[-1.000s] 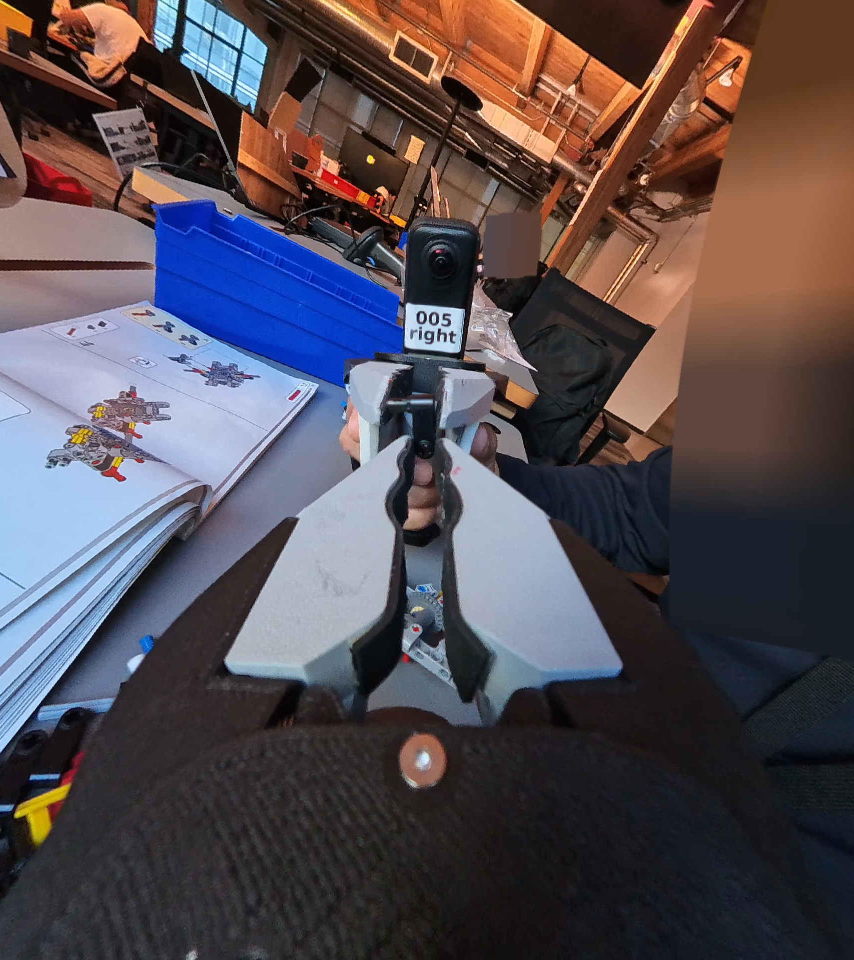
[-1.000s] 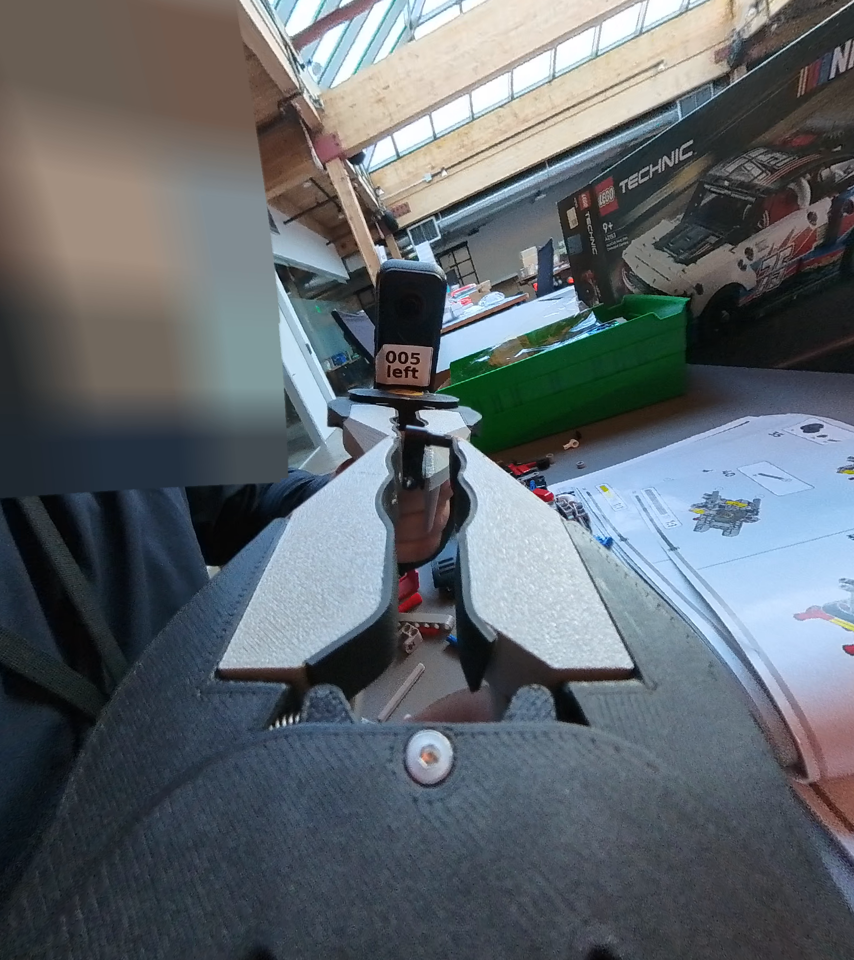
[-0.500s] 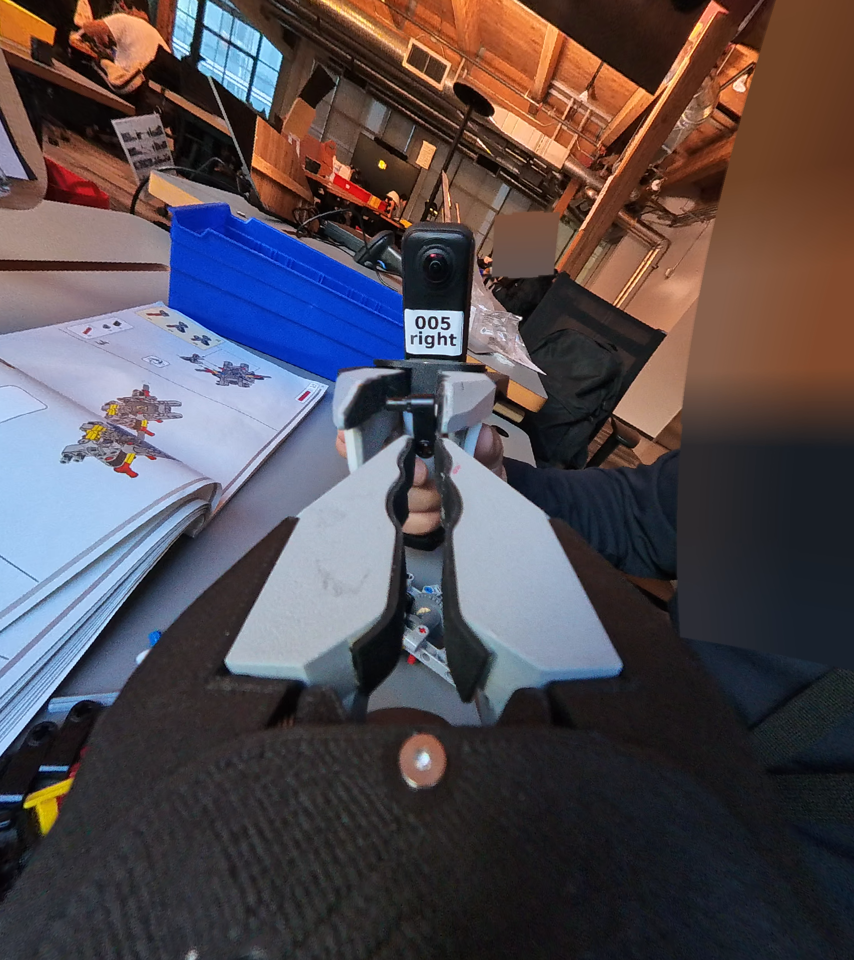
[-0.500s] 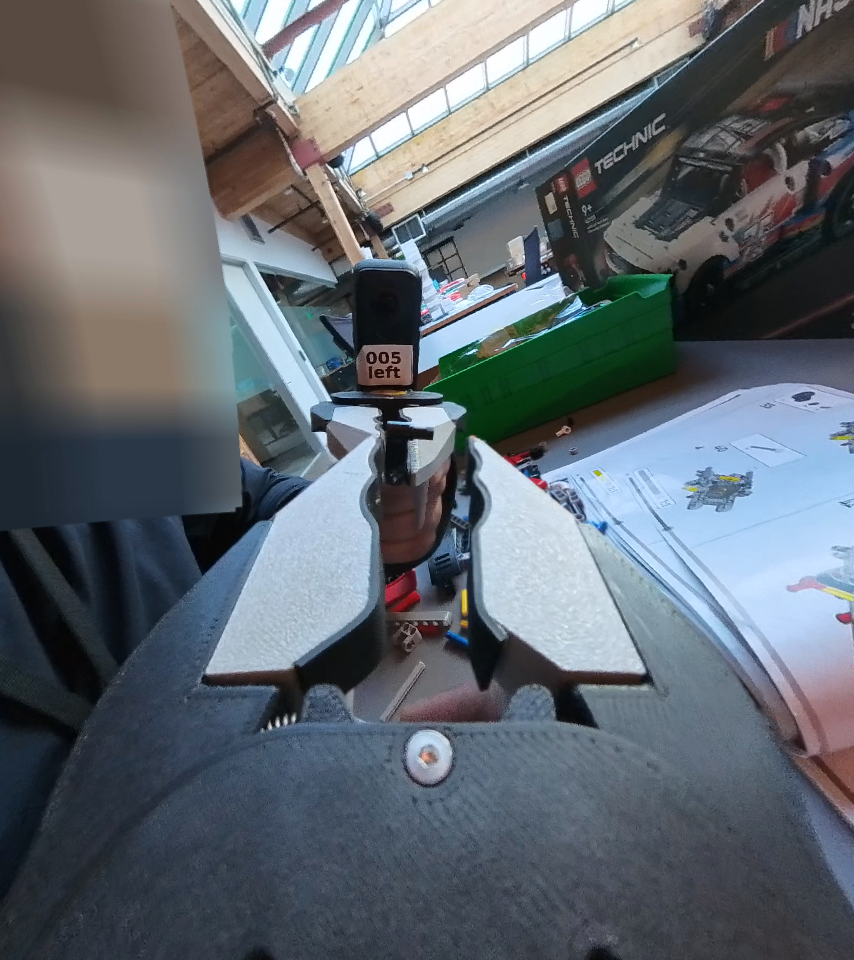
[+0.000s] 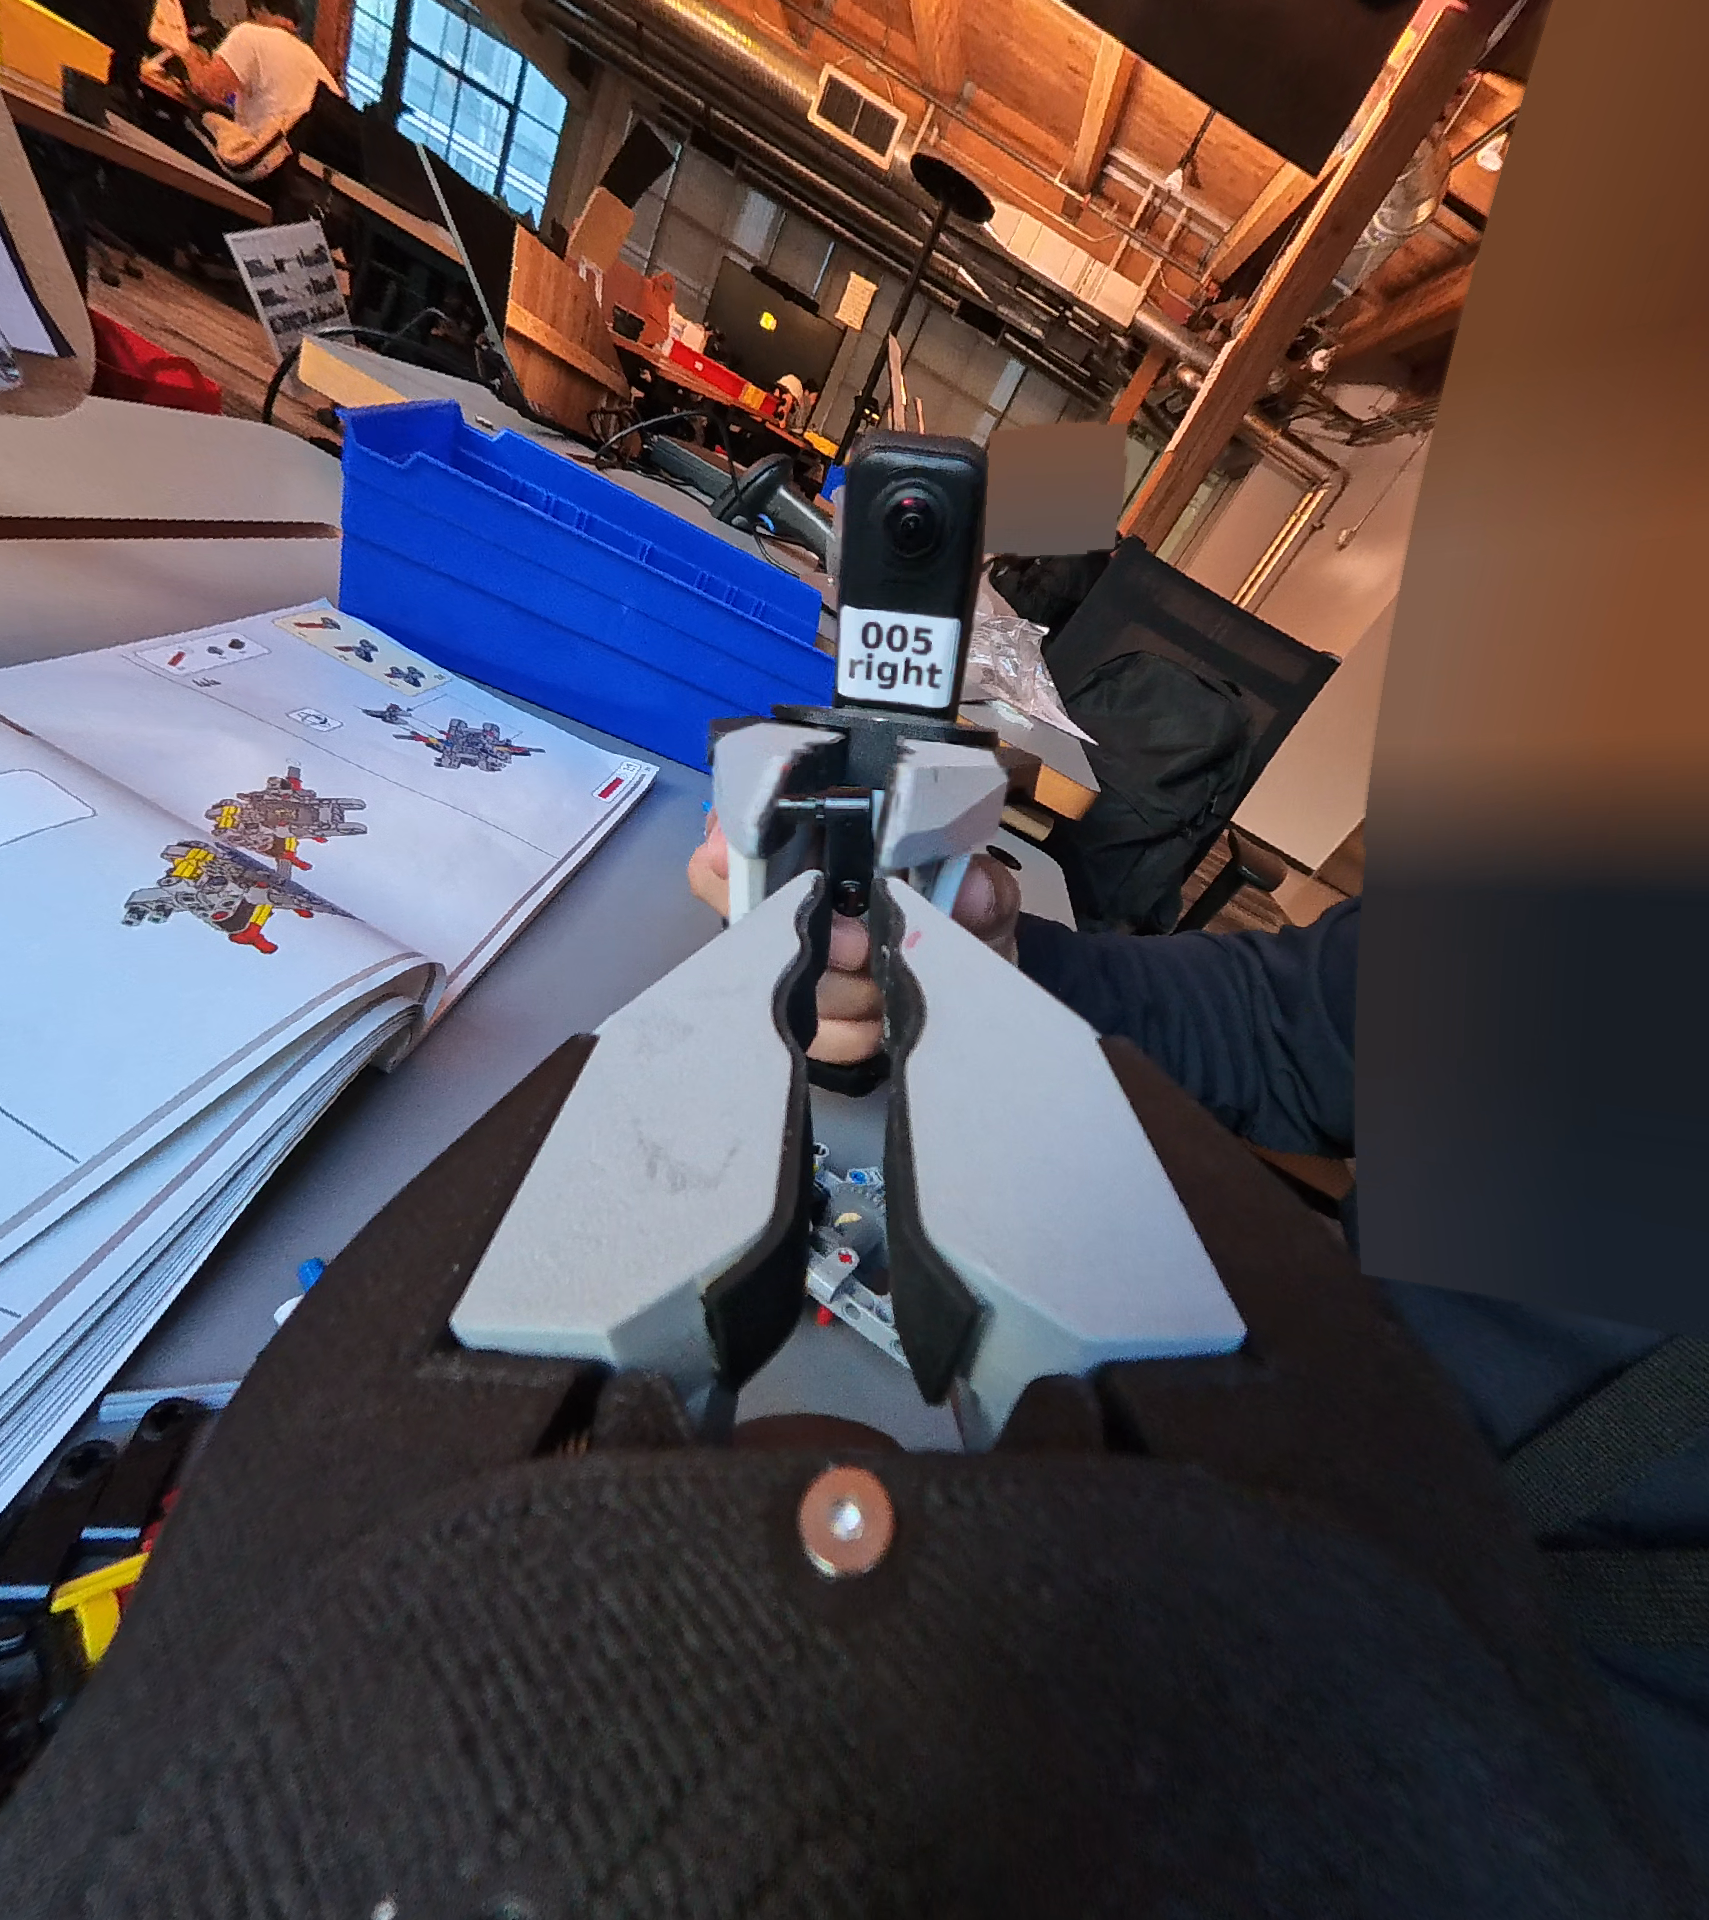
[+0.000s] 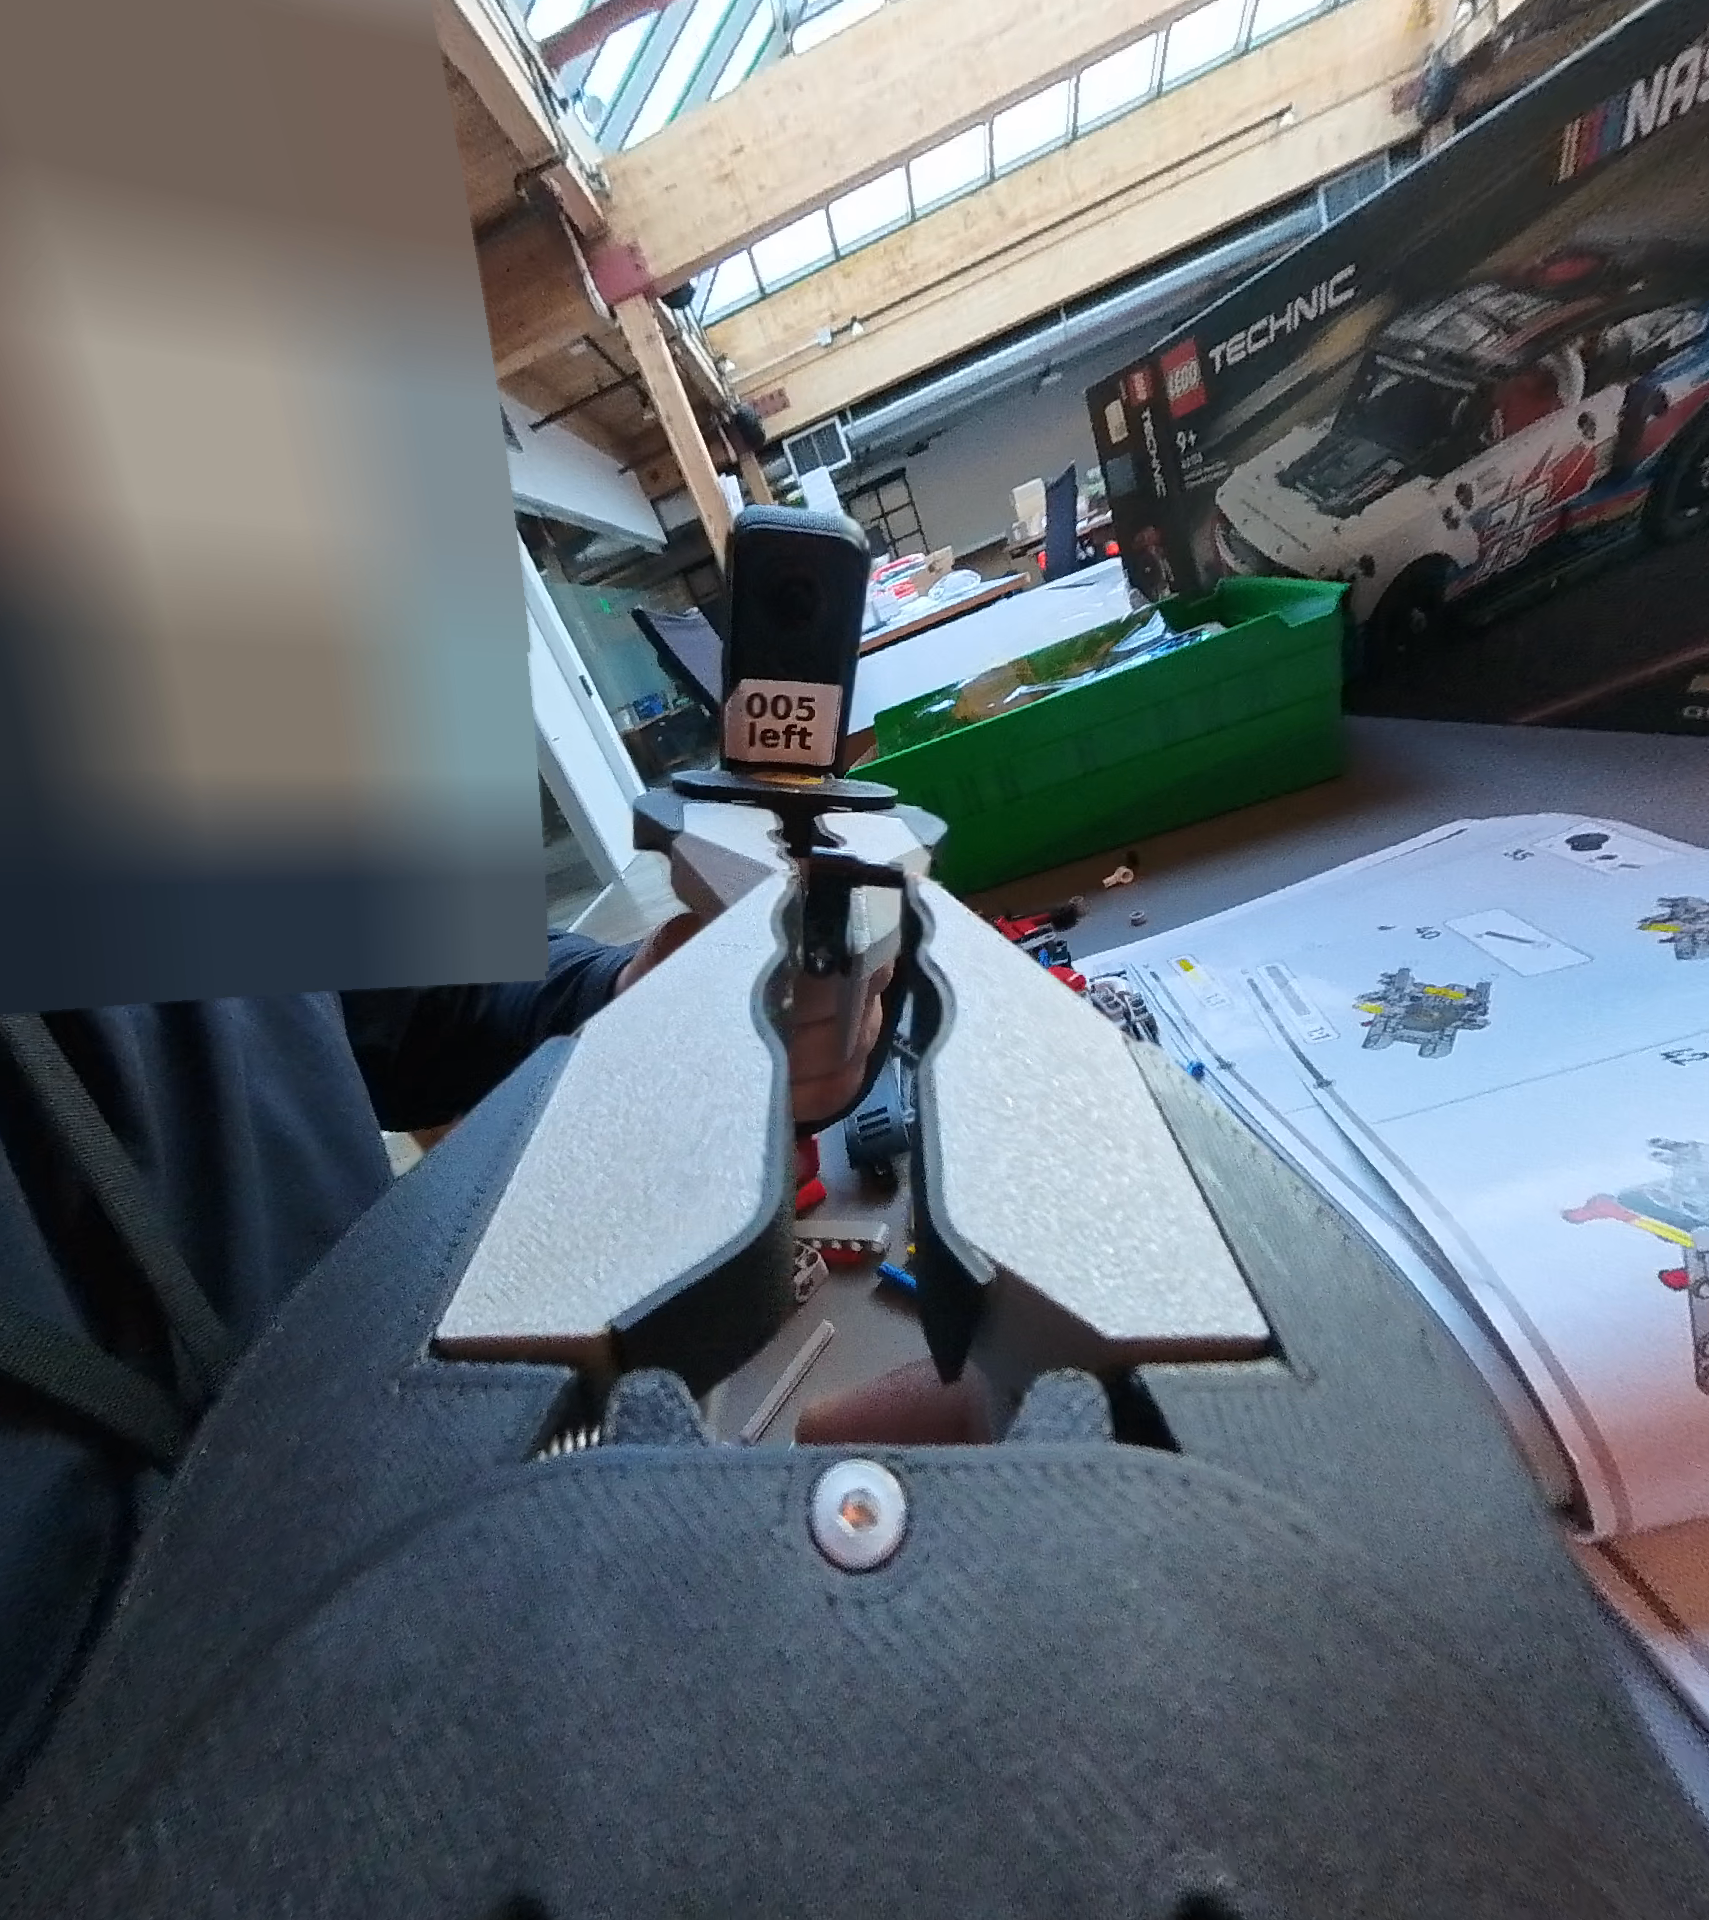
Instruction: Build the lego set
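**A:** Where is the small black plastic beam (image 5: 848, 862)?

**B:** It is up off the grey surface (image 5: 559, 997), between the two pairs of tongs, which face each other tip to tip. The left tongs (image 5: 845, 899) are nearly closed and pinch its lower end. Its long axis stands upright.

**A:** And the right tongs (image 6: 850, 883)?

**B:** They meet the beam's upper end from the far side. A short black pin (image 5: 814, 805) juts from the beam there and lies crosswise, in line with their two fingers. They stand narrow about it, and one pad seems to touch the pin's free end.

**A:** What has changed?

**B:** Half a second ago the right tongs stood wider round the pin, and now they have drawn in. The left tongs' grip looks the same.

**A:** What lies nearby?

**B:** The open white instruction booklet (image 5: 206, 883) lies to the left, with the blue plastic bin (image 5: 569, 603) beyond it. Loose small building pieces (image 6: 850, 1247) lie on the surface beneath.
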The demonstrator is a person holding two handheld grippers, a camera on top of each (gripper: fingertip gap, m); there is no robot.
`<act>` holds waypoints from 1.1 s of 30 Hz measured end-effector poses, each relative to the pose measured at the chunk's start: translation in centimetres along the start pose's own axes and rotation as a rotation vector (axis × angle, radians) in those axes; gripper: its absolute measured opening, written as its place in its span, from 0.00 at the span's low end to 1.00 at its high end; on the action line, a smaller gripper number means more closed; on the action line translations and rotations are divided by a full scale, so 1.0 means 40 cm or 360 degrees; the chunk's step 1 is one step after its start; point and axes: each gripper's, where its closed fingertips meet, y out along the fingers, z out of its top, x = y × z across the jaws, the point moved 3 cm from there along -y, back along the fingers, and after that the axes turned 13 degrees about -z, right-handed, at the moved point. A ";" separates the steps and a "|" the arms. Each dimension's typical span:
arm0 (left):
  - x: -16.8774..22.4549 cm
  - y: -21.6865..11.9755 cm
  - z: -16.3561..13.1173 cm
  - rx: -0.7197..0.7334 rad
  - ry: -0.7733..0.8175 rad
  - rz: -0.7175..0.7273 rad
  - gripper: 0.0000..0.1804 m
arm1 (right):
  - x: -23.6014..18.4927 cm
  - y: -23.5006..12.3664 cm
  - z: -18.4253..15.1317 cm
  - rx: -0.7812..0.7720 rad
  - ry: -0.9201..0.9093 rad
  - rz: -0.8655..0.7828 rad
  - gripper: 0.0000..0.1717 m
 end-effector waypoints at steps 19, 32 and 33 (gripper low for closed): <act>0.014 0.007 -0.001 -0.0014 0.0002 -0.0051 0.02 | -0.019 -0.002 0.004 0.0066 -0.0302 -0.0095 0.09; 0.012 0.002 0.002 0.0085 -0.0183 -0.0167 0.02 | -0.030 0.005 0.006 0.0107 -0.0444 -0.0136 0.08; 0.000 -0.001 -0.001 0.0063 -0.0176 -0.0124 0.02 | -0.020 0.008 0.003 0.0098 -0.0431 -0.0156 0.08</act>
